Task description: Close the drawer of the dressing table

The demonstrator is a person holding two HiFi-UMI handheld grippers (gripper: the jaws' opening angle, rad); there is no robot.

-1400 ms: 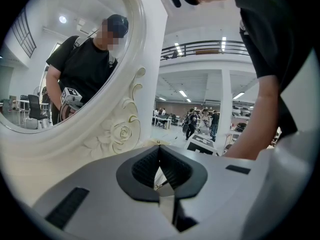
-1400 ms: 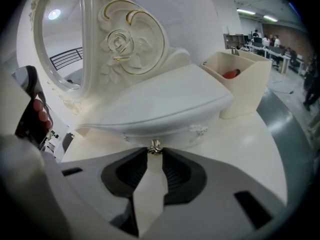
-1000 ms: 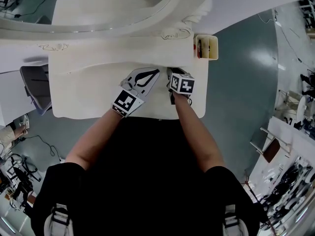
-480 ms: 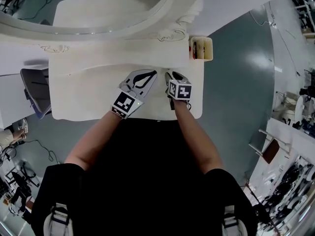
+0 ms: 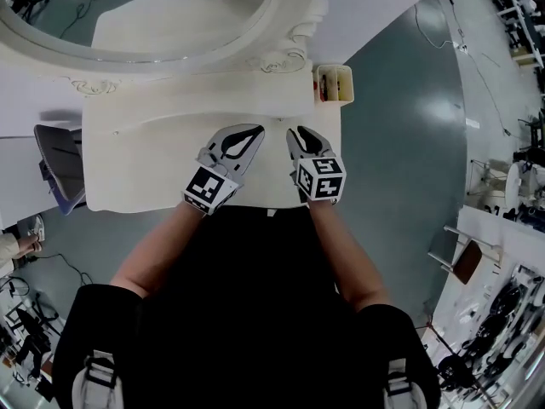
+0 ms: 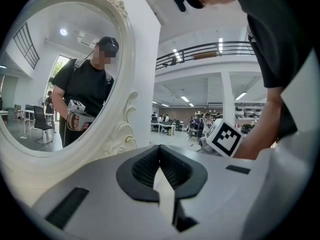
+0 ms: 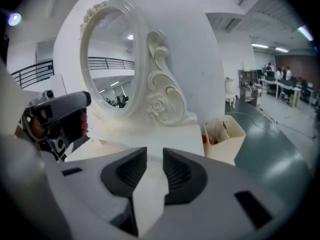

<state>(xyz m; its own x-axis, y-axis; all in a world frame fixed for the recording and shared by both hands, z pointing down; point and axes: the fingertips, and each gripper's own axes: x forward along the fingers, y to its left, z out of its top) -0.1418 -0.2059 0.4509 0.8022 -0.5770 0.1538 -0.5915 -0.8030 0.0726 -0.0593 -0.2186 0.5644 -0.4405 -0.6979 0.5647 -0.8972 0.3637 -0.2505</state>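
Over the white counter, the left tool is closed on nothing, while the right tool, its jaws just narrowing, stands slightly open and empty.

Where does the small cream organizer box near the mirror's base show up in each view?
Head view: organizer box, above centre, slightly to the right.
Left gripper view: not in it.
Right gripper view: right of centre, just below mid-height.
Shared landmark: carved scroll of the mirror frame.
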